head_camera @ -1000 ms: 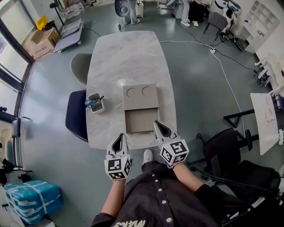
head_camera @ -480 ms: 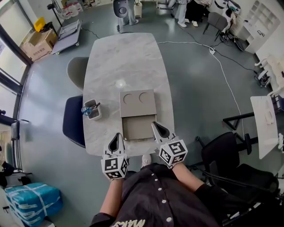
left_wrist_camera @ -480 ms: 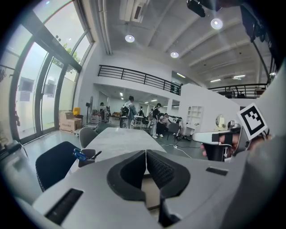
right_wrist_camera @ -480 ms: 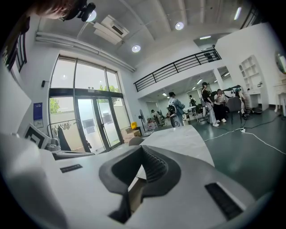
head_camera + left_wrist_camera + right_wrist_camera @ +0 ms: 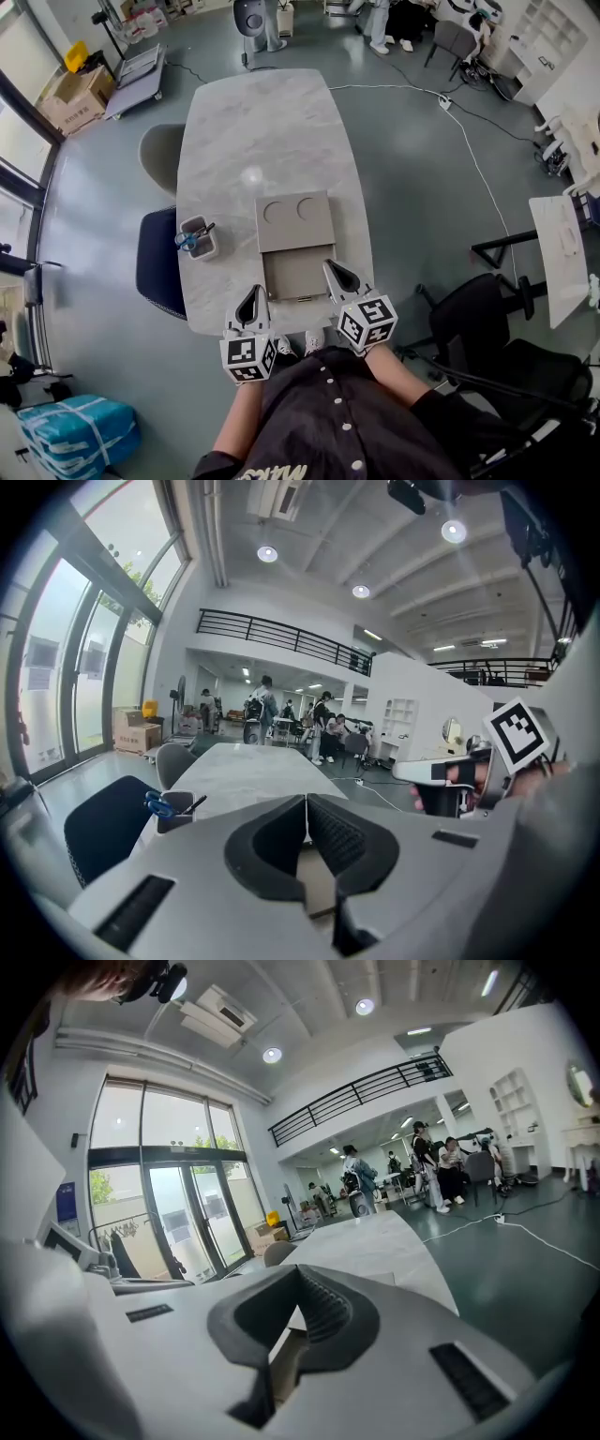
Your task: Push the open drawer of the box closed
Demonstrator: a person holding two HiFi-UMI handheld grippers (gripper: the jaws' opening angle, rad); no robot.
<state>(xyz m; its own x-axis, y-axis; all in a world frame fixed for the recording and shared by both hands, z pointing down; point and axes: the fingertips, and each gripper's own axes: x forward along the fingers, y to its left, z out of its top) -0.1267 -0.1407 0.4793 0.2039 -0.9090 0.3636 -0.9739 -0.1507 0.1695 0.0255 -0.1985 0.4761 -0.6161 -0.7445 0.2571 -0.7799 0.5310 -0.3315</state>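
A flat tan box [image 5: 295,222] with two round recesses on top lies on the marble table [image 5: 262,122]. Its drawer [image 5: 298,274] stands pulled out toward me, empty. My left gripper [image 5: 254,291] is shut on nothing, just left of the drawer's front corner. On the other side, my right gripper [image 5: 329,265] hovers by the drawer's right edge, also shut and empty. In the left gripper view the gripper [image 5: 306,801] has its jaws together, with tan drawer [image 5: 314,878] showing below them. The right gripper view shows that gripper [image 5: 298,1271] likewise closed over the tan drawer [image 5: 281,1358].
A grey pen cup [image 5: 199,237] with blue scissors stands left of the box. A dark blue chair [image 5: 157,262] and a grey chair [image 5: 159,150] are tucked at the table's left side. A black chair [image 5: 473,314] stands to my right. People stand far beyond the table.
Both grippers have edged forward over the table's near edge, alongside the drawer. The drawer is pulled out as far as before. The head view has shifted slightly.
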